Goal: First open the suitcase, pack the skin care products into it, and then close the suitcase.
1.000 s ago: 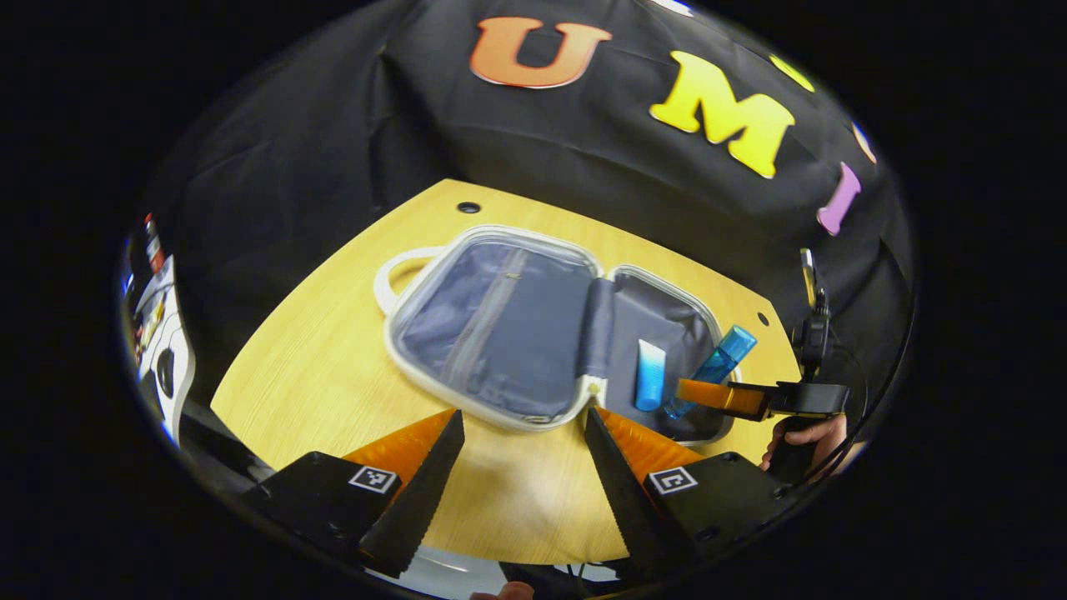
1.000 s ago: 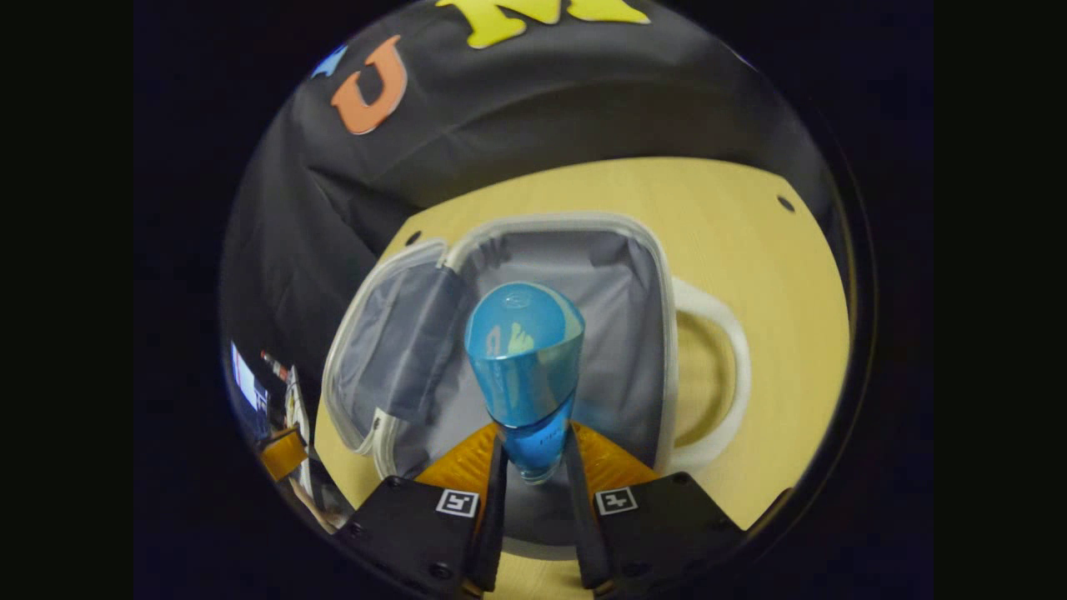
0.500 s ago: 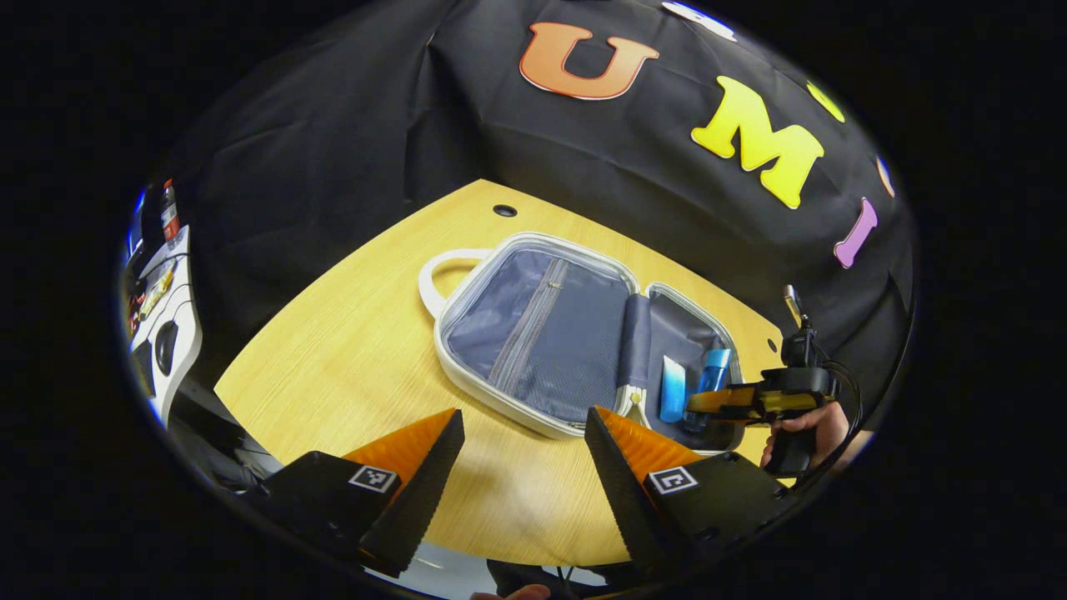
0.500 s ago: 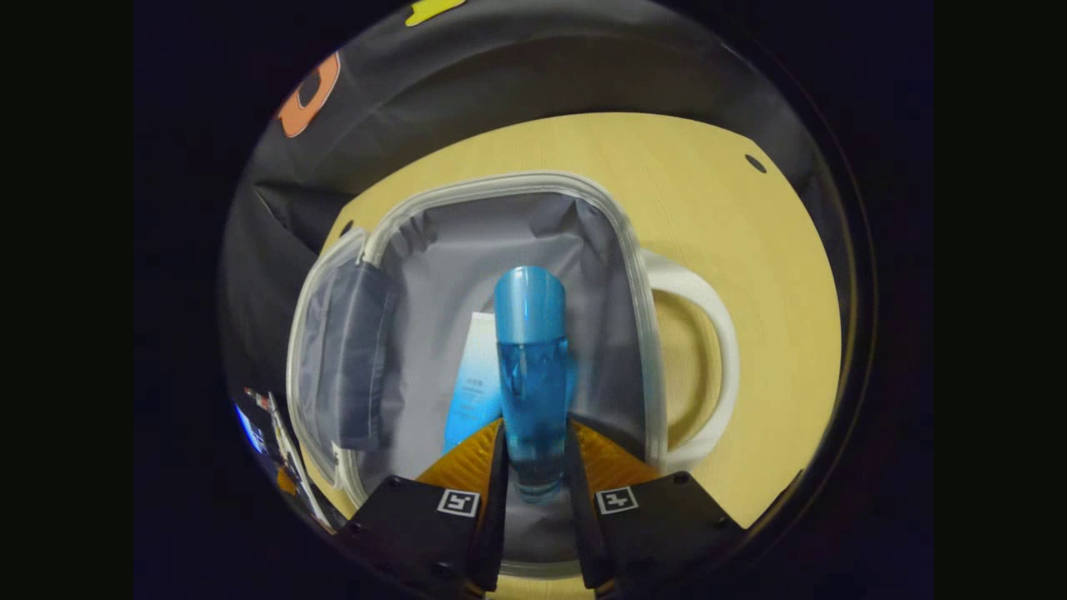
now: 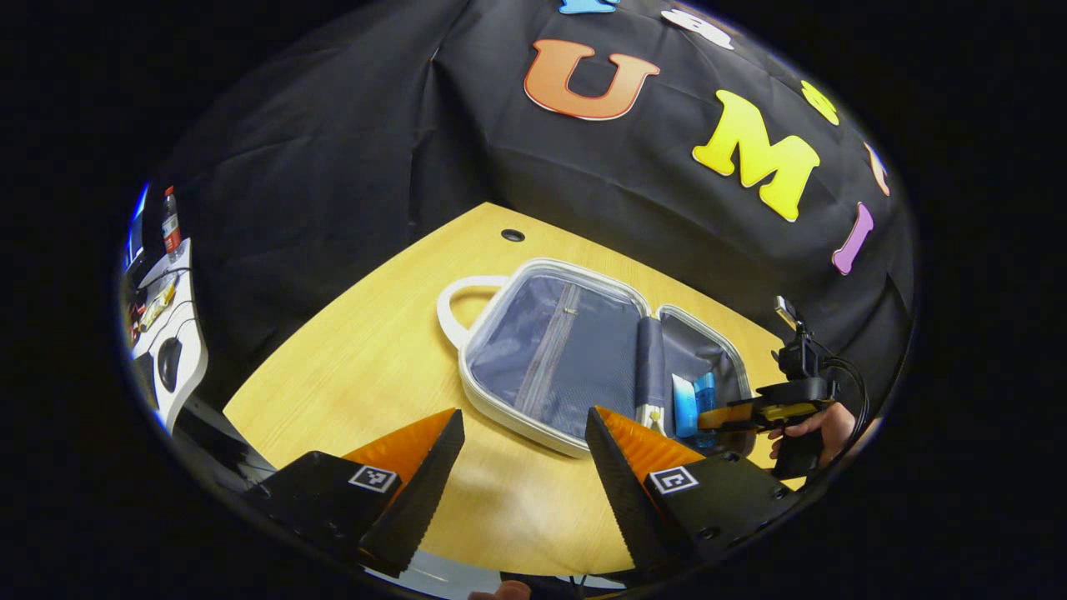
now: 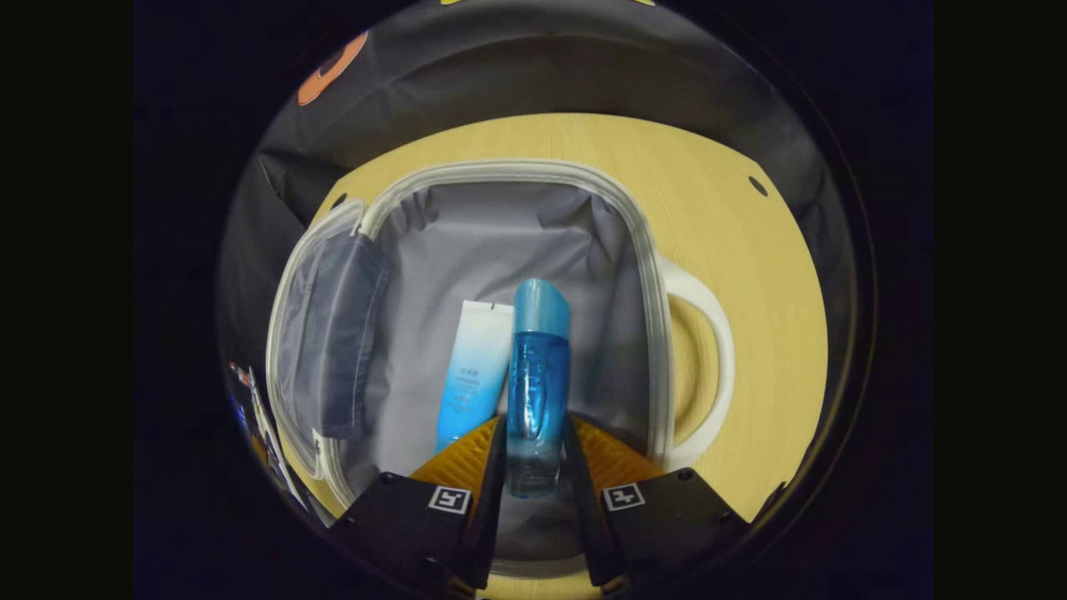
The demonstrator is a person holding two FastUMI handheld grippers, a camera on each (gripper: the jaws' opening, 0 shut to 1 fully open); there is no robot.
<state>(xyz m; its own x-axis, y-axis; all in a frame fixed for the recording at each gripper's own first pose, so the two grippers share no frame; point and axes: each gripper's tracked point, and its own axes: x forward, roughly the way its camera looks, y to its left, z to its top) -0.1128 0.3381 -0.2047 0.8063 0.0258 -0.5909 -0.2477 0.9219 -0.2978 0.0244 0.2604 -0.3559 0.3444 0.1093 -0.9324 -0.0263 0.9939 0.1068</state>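
Right gripper view, nearest: right gripper (image 6: 535,467) with fingers closed onto the lower body of a blue bottle (image 6: 538,367), one finger pressing each side. Bottle points to 12 o'clock, cap end away, low over the grey lining of the open suitcase (image 6: 642,250). Whether it touches the lining: cannot tell. A white-and-blue tube (image 6: 472,371) lies on the lining just beside the bottle, at its 9 o'clock. Suitcase handle at 3 o'clock; the other half with its pocket at 9 o'clock.

Left gripper view, nearest: left gripper (image 5: 523,467) with fingers spread wide, nothing between them, above bare worktop (image 5: 350,367). Beyond, toward 1 o'clock, the suitcase (image 5: 500,400) lies opened flat. At 3 o'clock a hand (image 5: 821,421) holds the right gripper (image 5: 733,412) over the far half, with the bottle (image 5: 705,392) and tube (image 5: 684,404) there.
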